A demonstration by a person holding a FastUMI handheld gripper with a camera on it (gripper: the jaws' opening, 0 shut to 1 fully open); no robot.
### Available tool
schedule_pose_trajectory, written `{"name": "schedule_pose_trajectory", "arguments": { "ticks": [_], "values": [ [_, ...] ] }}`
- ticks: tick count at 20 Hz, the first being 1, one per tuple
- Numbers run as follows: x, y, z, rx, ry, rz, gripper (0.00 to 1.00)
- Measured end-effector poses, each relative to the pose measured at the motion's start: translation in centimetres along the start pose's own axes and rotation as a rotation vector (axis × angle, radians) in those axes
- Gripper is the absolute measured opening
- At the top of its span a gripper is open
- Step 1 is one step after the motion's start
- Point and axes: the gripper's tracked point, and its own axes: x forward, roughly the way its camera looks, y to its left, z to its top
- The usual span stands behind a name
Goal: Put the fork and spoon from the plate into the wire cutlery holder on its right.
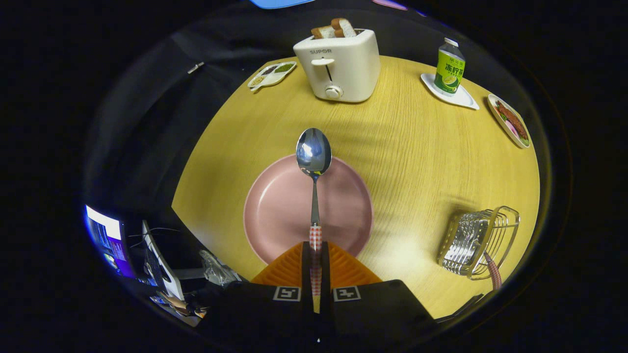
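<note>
Gripper view, my grip: my hand-held gripper [315, 274] has its two orange ribbed fingers [289, 269] pressed together on the red-checked handle of the polished steel spoon [314, 162], which points straight ahead to 12 o'clock.
Spoon position: it is lifted, with its bowl over the far rim of the round pink plate [274, 206]; I see no fork on the plate.
Holder: the gold wire cutlery holder [483, 240] stands at 4 o'clock from the plate, well apart, with a pinkish handle already sticking out of it.
Handling, my judgement: stiff, light, slick metal; the patterned handle is the best hold, and the long shaft could pivot if my grip loosens.
Background: white toaster with bread [338, 66] at 12 o'clock, green bottle [449, 67] at 1 o'clock.
</note>
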Motion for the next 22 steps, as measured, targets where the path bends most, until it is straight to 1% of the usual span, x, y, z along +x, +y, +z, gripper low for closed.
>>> {"name": "schedule_pose_trajectory", "arguments": {
  "ticks": [3, 6, 11, 14, 17, 20, 22],
  "values": [
    [-2.5, -0.9, 0.6, 0.038, -0.033, 0.019, 0.09],
    [-4.6, -1.8, 0.6, 0.078, -0.039, 0.037, 0.09],
    [-8.8, -4.0, -0.5, 0.084, -0.024, 0.043, 0.09],
    [-11.4, -5.0, -0.9, 0.121, -0.01, 0.077, 0.09],
    [-13.7, -7.5, -1.8, 0.059, 0.015, 0.042, 0.09],
    [-15.8, -9.6, -2.7, 0.036, 0.06, 0.032, 0.09],
    [-16.7, -11.6, -3.2, 0.001, 0.096, 0.011, 0.09]
  ]
}}
